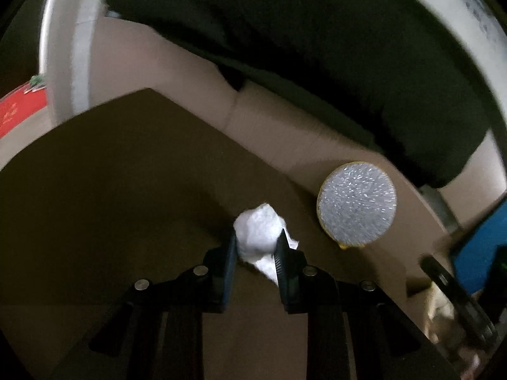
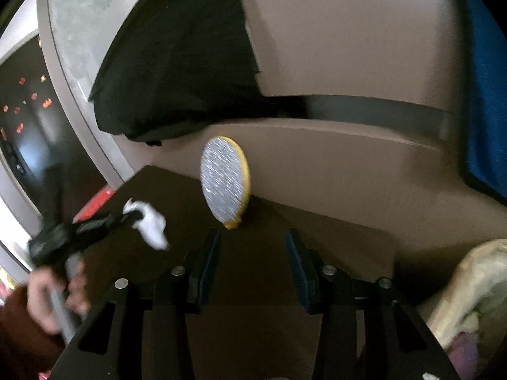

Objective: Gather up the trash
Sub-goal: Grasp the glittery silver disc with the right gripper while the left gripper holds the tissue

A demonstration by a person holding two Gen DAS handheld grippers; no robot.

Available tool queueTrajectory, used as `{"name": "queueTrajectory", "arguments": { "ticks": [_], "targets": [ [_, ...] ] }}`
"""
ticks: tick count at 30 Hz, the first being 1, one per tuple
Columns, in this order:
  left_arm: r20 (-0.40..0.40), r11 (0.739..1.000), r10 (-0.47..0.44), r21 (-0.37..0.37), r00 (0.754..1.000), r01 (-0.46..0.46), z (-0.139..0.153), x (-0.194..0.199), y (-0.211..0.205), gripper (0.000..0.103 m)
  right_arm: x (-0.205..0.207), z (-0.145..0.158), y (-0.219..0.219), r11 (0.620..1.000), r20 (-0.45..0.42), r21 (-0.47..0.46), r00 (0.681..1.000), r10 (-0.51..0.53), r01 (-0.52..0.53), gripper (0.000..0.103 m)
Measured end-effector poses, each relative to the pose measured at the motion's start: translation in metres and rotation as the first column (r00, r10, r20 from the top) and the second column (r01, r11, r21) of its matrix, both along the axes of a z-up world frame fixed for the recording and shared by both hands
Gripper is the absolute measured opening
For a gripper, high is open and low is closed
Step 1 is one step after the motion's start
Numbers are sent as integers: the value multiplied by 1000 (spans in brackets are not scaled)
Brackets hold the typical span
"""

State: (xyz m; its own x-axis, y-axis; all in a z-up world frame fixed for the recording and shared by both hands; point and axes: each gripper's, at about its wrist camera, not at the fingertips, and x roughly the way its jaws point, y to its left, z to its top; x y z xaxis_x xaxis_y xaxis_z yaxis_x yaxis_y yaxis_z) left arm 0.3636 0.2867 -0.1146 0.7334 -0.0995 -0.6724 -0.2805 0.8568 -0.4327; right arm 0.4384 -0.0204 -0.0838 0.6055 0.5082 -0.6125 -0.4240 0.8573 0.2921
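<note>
Crumpled white tissue [image 1: 259, 231] sits low in the centre of the left wrist view, pinched between the jaws of the left gripper [image 1: 258, 247]; both pads press into its sides and a loose tail hangs below them. Under it lies a dark brown surface [image 1: 126, 174]. To the right of the tissue, in the same view, a round silver-faced disc with a yellow rim [image 1: 356, 204] stands on edge at the border of the surface, against a tan sofa [image 1: 269, 126]. A black cloth [image 1: 317, 47] covers the upper part of that frame.

In the right wrist view the tissue [image 2: 152, 224] appears at the lower left, caught in the left gripper [image 2: 134, 215], whose handle a hand [image 2: 54, 294] grips at the frame's left edge. The right gripper [image 2: 253, 247] fills the lower centre, its jaws spread apart with nothing between them, and the disc [image 2: 225, 179] stands just above them. A pale crumpled bag [image 2: 469, 285] shows at the lower right.
</note>
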Motion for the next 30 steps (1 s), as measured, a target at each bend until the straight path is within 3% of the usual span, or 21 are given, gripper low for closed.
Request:
{"name": "queueTrajectory", "arguments": {
  "ticks": [3, 7, 12, 18, 22, 23, 24, 25, 30],
  "targets": [
    [5, 999, 30, -45, 1000, -30, 7, -30, 16, 24, 10, 2, 16, 1000, 49, -1, 999, 18, -18, 41],
    [25, 1000, 27, 3, 999, -27, 22, -54, 24, 24, 28, -3, 35, 999, 75, -25, 997, 29, -27, 41],
    [47, 998, 51, 19, 998, -52, 21, -74, 38, 24, 51, -15, 62, 991, 91, -129, 995, 29, -17, 41],
    [26, 997, 69, -30, 997, -68, 9, -80, 50, 24, 73, -25, 73, 992, 53, -124, 998, 17, -10, 41],
    [17, 997, 67, -43, 998, -67, 6, -80, 49, 24, 73, -23, 83, 993, 60, -94, 995, 83, -77, 41],
    [17, 997, 67, -43, 998, -66, 6, -82, 47, 24, 73, -21, 87, 990, 55, -84, 991, 118, -114, 39],
    [20, 997, 66, -39, 998, -65, 7, -83, 45, 24, 72, -21, 90, 987, 51, -77, 988, 143, -139, 30],
    [23, 997, 65, -32, 998, -64, 6, -83, 42, 24, 69, -19, 94, 985, 49, -78, 986, 160, -155, 13],
    [64, 998, 59, 31, 996, -61, 21, -92, 29, 24, 40, -3, 96, 981, 69, -90, 981, 180, -174, 13]
  ]
}}
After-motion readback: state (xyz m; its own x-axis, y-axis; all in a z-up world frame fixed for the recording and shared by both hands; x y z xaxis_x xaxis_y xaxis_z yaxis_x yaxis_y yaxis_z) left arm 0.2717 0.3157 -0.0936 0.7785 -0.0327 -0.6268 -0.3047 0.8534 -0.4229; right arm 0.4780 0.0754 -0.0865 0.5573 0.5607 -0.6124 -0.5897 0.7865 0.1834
